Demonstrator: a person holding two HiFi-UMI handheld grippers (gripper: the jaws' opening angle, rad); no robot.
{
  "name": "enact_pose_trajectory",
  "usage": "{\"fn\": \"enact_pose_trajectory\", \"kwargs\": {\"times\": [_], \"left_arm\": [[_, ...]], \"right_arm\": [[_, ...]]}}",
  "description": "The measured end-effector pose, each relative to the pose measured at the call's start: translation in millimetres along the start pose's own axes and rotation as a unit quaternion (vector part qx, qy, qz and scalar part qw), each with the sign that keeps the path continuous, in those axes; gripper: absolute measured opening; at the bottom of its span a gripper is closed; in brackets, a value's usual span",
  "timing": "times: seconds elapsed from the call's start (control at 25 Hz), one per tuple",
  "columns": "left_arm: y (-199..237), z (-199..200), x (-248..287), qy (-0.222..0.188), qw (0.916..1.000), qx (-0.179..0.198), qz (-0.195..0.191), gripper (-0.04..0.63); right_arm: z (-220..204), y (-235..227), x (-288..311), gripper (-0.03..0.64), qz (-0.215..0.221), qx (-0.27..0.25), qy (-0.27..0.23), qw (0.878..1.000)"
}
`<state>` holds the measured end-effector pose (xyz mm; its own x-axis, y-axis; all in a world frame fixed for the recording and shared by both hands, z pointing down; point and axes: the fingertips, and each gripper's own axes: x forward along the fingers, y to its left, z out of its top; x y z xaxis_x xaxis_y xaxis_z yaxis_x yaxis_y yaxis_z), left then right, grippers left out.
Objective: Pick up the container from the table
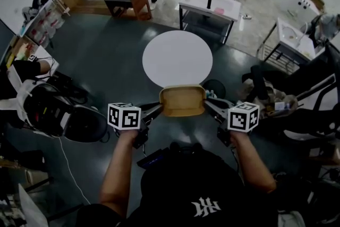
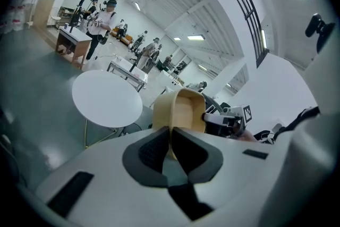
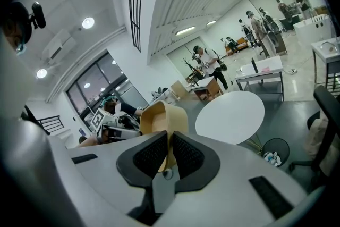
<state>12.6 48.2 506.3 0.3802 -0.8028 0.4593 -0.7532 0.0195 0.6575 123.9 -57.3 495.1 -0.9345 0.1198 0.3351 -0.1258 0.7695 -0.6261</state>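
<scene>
A tan plastic container with a rectangular shape and rounded corners [image 1: 182, 101] hangs in the air in front of the person, carried between the two tools. It is off the round white surface [image 1: 177, 58]. In the head view its far rim lines up with the near edge of that surface. In both gripper views the surface lies beyond the container and to one side, apart from it.

The left tool [image 1: 158, 109] pinches the container's left end wall. In the left gripper view its dark ribbed pads [image 2: 154, 152] sit nearly together, with the thin tan wall [image 2: 180, 111] clamped between them. The right tool [image 1: 208, 105] grips the opposite end wall the same way. In the right gripper view the container's wall [image 3: 159, 119] is caught in the narrow gap between the pads [image 3: 188, 156]. The open side of the container faces up and it looks roughly level.

Both forearms reach forward over the dark grey floor [image 1: 106, 61]. Farther off stand rectangular white tables [image 1: 210, 5] with people beside them.
</scene>
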Motion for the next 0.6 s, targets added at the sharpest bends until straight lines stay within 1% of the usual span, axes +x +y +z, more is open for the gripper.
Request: {"fn": "enact_pose_trajectory", "kwargs": {"times": [0.2,0.36,0.6], "left_arm": [[7.9,1.3,-2.1,-0.003,1.0,0.001,0.003,0.023],[8.0,0.7,-4.0,-0.002,1.0,-0.003,-0.004,0.023],[19.7,-0.6,-12.7,-0.006,1.0,-0.002,-0.003,0.023]], "right_arm": [[-1.4,-1.6,5.8,0.057,0.002,0.001,0.003,1.0],[-1.9,-0.2,9.1,0.057,0.004,0.001,0.004,1.0],[-8.1,7.1,19.8,0.057,0.006,0.004,0.009,1.0]]}}
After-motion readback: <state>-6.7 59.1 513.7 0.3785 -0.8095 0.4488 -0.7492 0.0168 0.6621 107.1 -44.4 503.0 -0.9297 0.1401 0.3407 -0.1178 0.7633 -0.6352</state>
